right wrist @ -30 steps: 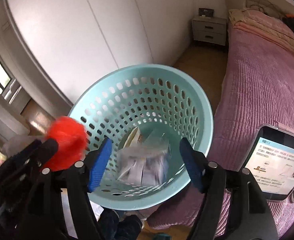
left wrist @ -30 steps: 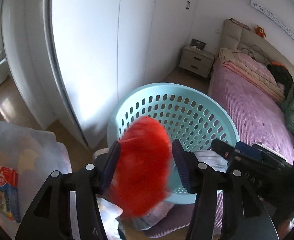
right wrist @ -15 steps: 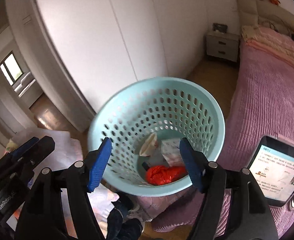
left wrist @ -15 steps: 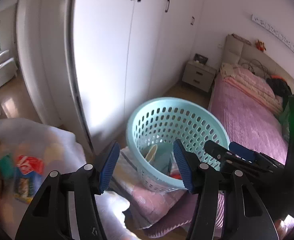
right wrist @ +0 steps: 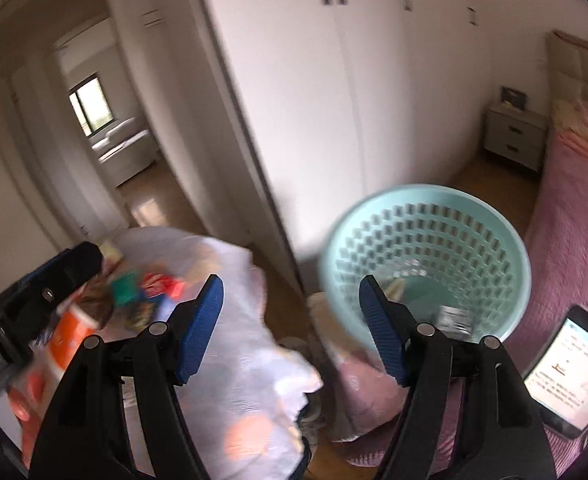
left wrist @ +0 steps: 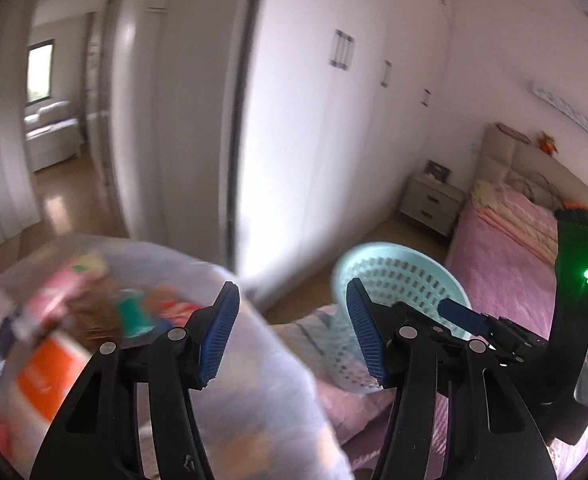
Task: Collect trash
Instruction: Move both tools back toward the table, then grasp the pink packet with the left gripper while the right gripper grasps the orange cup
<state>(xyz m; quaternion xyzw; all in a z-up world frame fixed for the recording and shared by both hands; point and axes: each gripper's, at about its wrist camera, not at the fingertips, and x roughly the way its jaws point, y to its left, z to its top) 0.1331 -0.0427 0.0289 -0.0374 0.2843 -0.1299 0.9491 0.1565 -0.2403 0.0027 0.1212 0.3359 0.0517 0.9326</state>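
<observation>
A light-blue perforated basket [right wrist: 430,236] stands at the foot of the pink bed and shows in the left wrist view [left wrist: 402,276] too. It holds some wrappers [right wrist: 454,320]. A translucent white bag [left wrist: 105,320] full of colourful packaging lies to the left; it also shows in the right wrist view [right wrist: 233,320]. My left gripper [left wrist: 291,332] is open and empty, between the bag and the basket. My right gripper [right wrist: 291,328] is open and empty, also between them. Both views are motion-blurred.
White wardrobe doors [left wrist: 314,120] rise behind the basket. A pink bed [left wrist: 506,256] is at the right, with a nightstand [left wrist: 430,200] beyond it. A lit tablet [right wrist: 566,364] lies on the bed. A doorway [right wrist: 109,128] opens to another room at the left.
My left gripper let go of the red trash, which dropped into the basket. Both grippers then swung left and away from the basket, bringing the white bag into view.
</observation>
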